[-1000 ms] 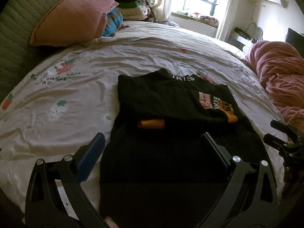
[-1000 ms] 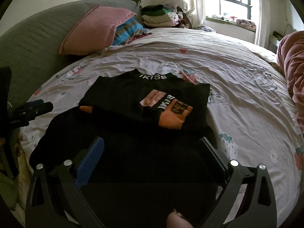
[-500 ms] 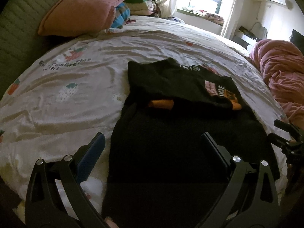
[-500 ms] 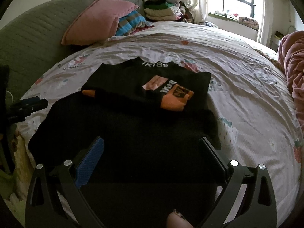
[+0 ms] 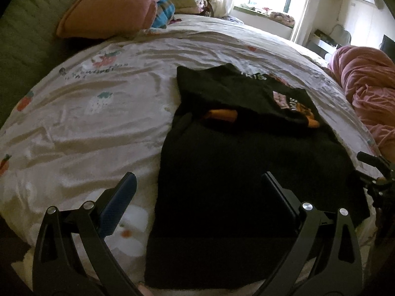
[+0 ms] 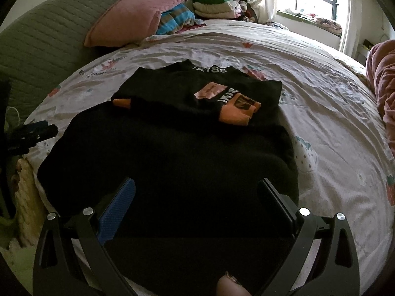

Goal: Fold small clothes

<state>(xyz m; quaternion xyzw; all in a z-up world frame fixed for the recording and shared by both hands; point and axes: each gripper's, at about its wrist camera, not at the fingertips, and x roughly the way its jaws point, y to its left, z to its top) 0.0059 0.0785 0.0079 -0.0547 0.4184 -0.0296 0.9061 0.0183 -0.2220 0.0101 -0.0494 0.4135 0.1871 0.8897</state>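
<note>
A black sweater (image 5: 246, 167) (image 6: 172, 157) lies flat on the bed, its orange-cuffed sleeves (image 6: 234, 113) folded across the chest below the white-lettered collar (image 6: 209, 69). Its hem hangs at the bed's near edge. My left gripper (image 5: 200, 190) hovers open above the sweater's lower left side, nothing between its fingers. My right gripper (image 6: 197, 192) hovers open over the lower middle of the sweater, also empty. The right gripper's tips (image 5: 370, 167) show at the far right of the left wrist view, and the left gripper (image 6: 34, 133) shows at the left edge of the right wrist view.
The bed sheet (image 5: 98, 113) (image 6: 333, 123) with strawberry prints spreads around the sweater. A pink pillow (image 6: 133, 17), a striped cloth (image 6: 175, 21) and a stack of folded clothes (image 6: 214, 3) sit at the headboard. A pink quilt (image 5: 365, 86) bunches at the right.
Both grippers have pulled back toward the bed's near edge and risen, so more of the sweater's lower half shows. Both stay open. The sweater has not moved.
</note>
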